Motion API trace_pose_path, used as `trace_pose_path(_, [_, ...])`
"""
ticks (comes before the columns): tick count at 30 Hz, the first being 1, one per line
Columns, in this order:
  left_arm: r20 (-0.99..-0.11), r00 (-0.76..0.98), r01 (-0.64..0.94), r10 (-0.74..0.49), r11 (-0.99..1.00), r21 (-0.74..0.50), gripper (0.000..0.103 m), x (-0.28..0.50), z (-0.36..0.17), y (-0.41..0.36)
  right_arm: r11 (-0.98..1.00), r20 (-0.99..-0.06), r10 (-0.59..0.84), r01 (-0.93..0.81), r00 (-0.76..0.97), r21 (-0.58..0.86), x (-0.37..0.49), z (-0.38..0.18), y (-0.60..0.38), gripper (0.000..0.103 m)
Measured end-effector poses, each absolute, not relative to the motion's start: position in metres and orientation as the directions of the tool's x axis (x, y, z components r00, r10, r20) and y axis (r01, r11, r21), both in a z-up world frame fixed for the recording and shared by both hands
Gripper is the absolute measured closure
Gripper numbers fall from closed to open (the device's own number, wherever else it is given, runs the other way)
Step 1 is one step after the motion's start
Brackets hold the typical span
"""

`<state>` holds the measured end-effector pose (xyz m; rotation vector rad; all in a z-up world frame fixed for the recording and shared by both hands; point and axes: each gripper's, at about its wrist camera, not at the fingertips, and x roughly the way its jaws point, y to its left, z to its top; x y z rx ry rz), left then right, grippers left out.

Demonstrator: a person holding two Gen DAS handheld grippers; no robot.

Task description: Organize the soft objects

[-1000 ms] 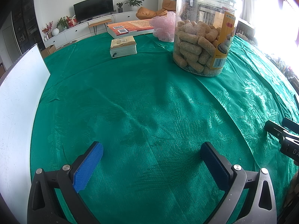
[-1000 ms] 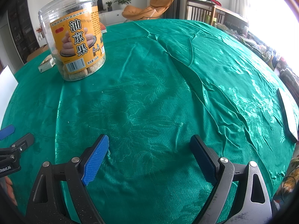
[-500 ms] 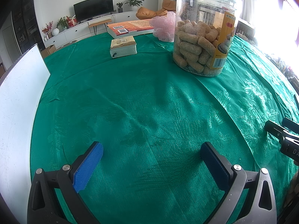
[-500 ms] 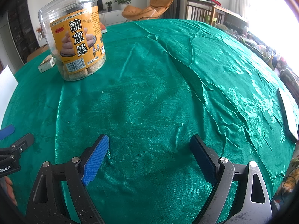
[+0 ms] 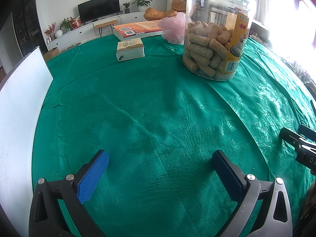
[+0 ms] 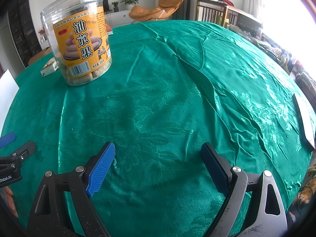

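A pink mesh bath puff point(image 5: 171, 29) lies at the far side of the green-clothed table point(image 5: 158, 106), behind a clear snack jar point(image 5: 216, 31). A wrapped tissue pack point(image 5: 130, 49) lies to its left; it also shows in the right wrist view point(image 6: 49, 69). My left gripper point(image 5: 160, 160) is open and empty, low over the cloth near the front. My right gripper point(image 6: 158, 154) is open and empty over bare cloth. The jar point(image 6: 81, 39) stands far left in the right wrist view.
A white board point(image 5: 17, 106) stands along the table's left edge. A book with an orange cover point(image 5: 138, 28) lies at the far edge. A flat white-edged object point(image 6: 305, 122) lies at the table's right side. The right gripper's tip point(image 5: 298, 142) shows at the left wrist view's right edge.
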<state>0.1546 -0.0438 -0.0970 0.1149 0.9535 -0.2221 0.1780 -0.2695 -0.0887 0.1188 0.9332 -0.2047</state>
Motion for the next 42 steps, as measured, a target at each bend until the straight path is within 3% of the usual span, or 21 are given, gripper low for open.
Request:
trace_pose_path(17, [-0.827,0.543,0.247,-0.142,0.969,-0.004,0.000,0.156,-0.096,-0.043,0.974,-0.807,-0.123,0.225,0.578,0.013,0.178,-0.089,-0.269,0.012])
trace_pose_path(23, [-0.817,0.519,0.150,-0.251,0.968,-0.202,0.000,0.171,-0.061,-0.007,0.974,-0.806,-0.123,0.225,0.578,0.013,0.178,-0.089,-0.269,0.012])
trace_pose_path(26, [-0.789,0.553,0.090,-0.267,0.961,-0.262,0.000,0.201,-0.033,0.010,0.974,-0.807,-0.123,0.225,0.578,0.013,0.178,-0.089,-0.269,0.012])
trace_pose_path(30, [-0.819,0.516,0.074,-0.251,0.966,-0.249,0.000,0.277,-0.023,0.013,0.974,-0.807,-0.122,0.225,0.578,0.014,0.178,-0.089,-0.269,0.012])
trace_pose_path(35, [-0.853,0.458,0.016,-0.251,0.962,-0.274,0.001,0.357,-0.042,0.014,0.974,-0.807,-0.122,0.224,0.578,0.014,0.178,-0.089,-0.269,0.012])
trace_pose_path(42, [-0.893,0.419,0.028,-0.164,0.985,-0.168,0.001,0.407,-0.084,-0.019,0.975,-0.808,-0.121,0.222,0.576,0.013,0.180,-0.089,-0.261,0.010])
